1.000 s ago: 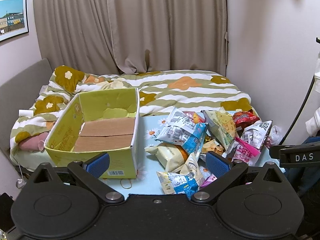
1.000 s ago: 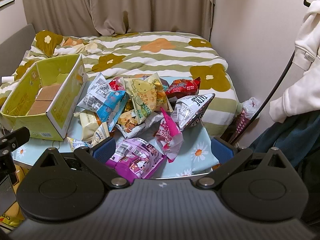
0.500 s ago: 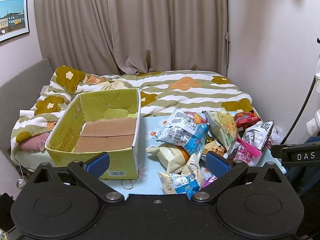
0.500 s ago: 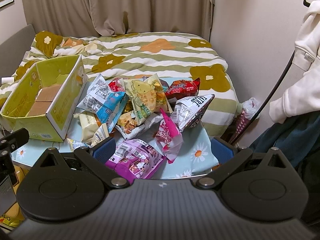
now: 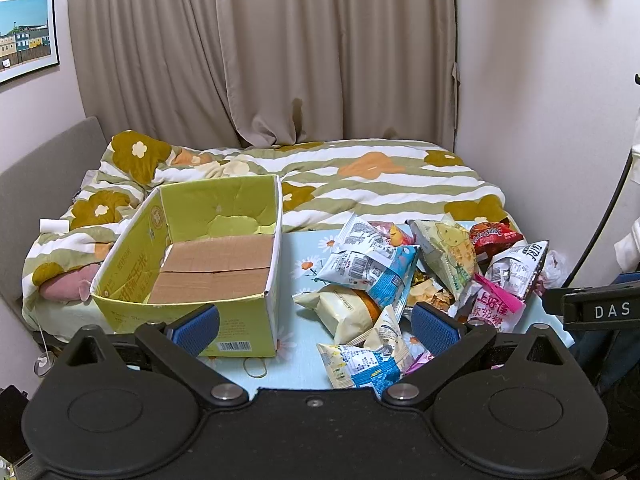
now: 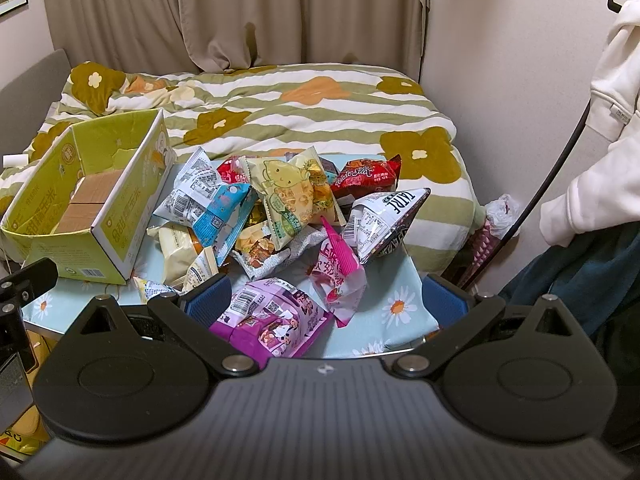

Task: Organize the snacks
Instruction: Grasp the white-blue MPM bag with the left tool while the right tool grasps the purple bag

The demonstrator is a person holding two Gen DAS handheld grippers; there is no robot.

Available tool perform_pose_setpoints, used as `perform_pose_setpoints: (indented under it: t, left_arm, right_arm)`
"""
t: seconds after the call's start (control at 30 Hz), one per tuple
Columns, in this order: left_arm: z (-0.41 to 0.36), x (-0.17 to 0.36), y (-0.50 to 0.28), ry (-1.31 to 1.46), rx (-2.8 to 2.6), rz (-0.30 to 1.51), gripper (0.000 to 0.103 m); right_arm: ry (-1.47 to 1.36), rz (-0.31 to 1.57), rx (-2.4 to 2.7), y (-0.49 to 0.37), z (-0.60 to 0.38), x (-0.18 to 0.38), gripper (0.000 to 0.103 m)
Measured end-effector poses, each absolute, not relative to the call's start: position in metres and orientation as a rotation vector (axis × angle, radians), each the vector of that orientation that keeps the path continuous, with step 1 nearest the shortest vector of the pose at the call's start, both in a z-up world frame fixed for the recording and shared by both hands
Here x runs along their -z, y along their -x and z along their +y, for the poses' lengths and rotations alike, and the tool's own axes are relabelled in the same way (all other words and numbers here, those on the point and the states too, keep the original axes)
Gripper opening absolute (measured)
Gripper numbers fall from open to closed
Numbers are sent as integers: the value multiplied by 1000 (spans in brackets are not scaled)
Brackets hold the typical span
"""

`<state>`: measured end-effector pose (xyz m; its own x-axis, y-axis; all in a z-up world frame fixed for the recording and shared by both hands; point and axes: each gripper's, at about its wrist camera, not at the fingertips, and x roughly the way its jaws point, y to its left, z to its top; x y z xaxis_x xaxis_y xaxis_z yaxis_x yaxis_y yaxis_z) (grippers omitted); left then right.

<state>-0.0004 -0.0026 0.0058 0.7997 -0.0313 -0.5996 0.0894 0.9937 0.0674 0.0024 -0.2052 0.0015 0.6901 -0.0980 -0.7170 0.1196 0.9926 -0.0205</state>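
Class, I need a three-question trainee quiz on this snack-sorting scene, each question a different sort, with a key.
1. True or false: the yellow-green box already holds snack packets.
2. Multiple choice: the purple packet lies nearest which gripper? A) left gripper B) right gripper
3. Fill in: the small loop lying on the table in front of the box is a rubber ____.

Key: 1 false, only its cardboard floor shows. 2 B. 3 band.

Framed picture [image 5: 26, 34] cut off at left edge, lower snack packets [image 6: 256, 250] half buried
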Motion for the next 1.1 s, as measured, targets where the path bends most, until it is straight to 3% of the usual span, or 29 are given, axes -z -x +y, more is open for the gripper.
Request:
perform_pose_setpoints:
  t: [0.37, 1.1]
  left_arm:
    - [13, 6, -24, -85, 114, 696, 103]
    - [13, 145, -129, 114, 446, 1029, 103]
  right_arm:
    - [-28, 799, 74, -8, -204, 1, 103]
    - [163, 934, -248, -60, -179, 110, 103]
